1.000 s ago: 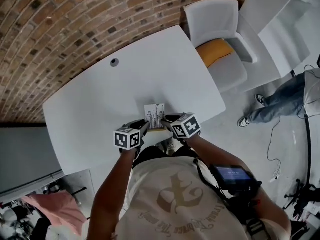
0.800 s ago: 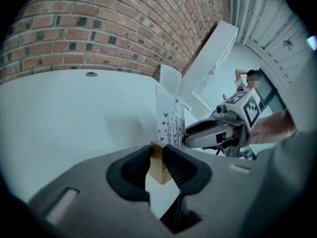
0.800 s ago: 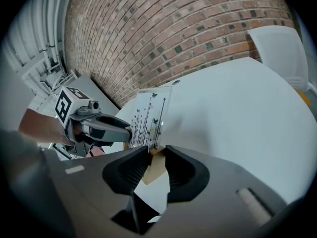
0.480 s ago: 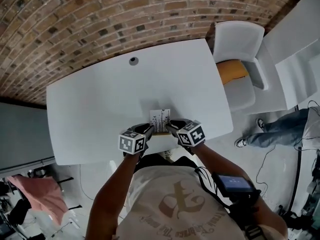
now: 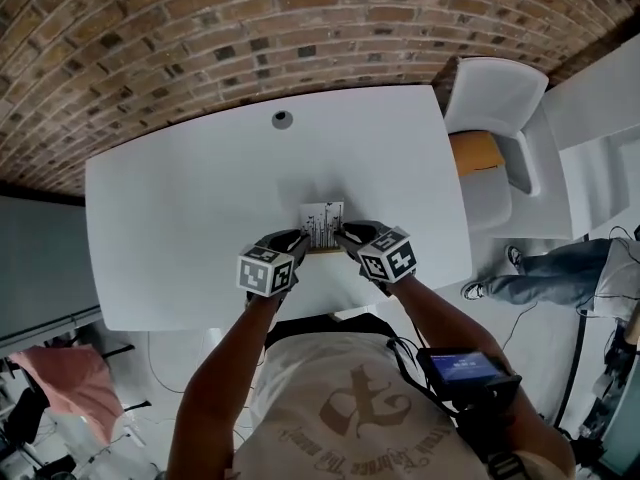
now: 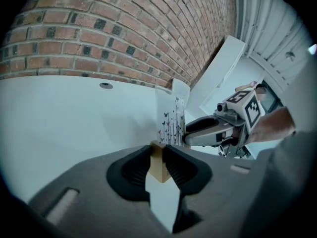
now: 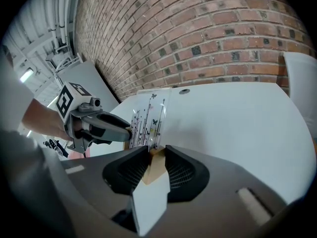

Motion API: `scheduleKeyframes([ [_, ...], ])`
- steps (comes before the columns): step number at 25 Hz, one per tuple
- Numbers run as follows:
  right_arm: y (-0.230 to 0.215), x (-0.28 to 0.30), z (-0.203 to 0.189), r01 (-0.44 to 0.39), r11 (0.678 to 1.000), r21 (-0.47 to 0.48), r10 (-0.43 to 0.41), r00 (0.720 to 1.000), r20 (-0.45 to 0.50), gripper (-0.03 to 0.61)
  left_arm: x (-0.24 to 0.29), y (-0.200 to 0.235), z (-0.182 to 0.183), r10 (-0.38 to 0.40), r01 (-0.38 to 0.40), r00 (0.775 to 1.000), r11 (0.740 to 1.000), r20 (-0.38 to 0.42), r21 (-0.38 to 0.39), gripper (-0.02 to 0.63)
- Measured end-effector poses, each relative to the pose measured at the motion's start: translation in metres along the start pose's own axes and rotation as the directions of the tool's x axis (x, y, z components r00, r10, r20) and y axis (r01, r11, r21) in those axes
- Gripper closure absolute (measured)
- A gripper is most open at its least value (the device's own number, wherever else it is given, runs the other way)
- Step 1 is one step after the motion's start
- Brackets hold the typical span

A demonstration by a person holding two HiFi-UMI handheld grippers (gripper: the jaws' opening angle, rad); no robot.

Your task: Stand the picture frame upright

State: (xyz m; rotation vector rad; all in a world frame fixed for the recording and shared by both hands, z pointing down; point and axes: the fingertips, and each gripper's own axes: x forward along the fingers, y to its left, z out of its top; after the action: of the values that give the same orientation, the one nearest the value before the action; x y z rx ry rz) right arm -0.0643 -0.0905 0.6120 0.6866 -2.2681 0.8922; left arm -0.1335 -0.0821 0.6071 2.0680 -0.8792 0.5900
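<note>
The picture frame, a clear panel printed with thin stems and butterflies, stands upright on a light wooden base near the front edge of the white bench. No view shows whether the base touches the surface. The left gripper holds the left end of the base, its fingers closed on the wood. The right gripper holds the other end the same way, its fingers pressed against the block from both sides. The two grippers face each other with the frame between them, both tilted downward. Farther back on the bench a round cable hole sits near the brick wall. To the right of the bench is a white chair with a yellow cushion, and beyond it a person's legs show on the floor.
</note>
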Motion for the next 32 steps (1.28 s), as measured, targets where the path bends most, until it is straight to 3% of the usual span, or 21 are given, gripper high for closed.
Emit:
scheduleKeyframes([
  [14,-0.031,0.028,0.072,0.020,0.995,-0.097,-0.017,0.999,0.034,0.462,0.010,0.048,0.060,0.008,-0.008,0.998,1.000,0.057,0.000,0.517],
  [24,-0.082,0.032,0.104,-0.024,0.988,-0.153,0.031,0.999,0.044,0.463,0.045,0.058,0.104,0.071,-0.072,0.993,0.997,0.091,0.002,0.517],
  [32,-0.123,0.050,0.152,-0.035,0.980,-0.196,0.052,0.995,0.084,0.463,0.073,0.087,0.152,0.099,-0.101,0.989,0.995,0.109,0.013,0.517],
])
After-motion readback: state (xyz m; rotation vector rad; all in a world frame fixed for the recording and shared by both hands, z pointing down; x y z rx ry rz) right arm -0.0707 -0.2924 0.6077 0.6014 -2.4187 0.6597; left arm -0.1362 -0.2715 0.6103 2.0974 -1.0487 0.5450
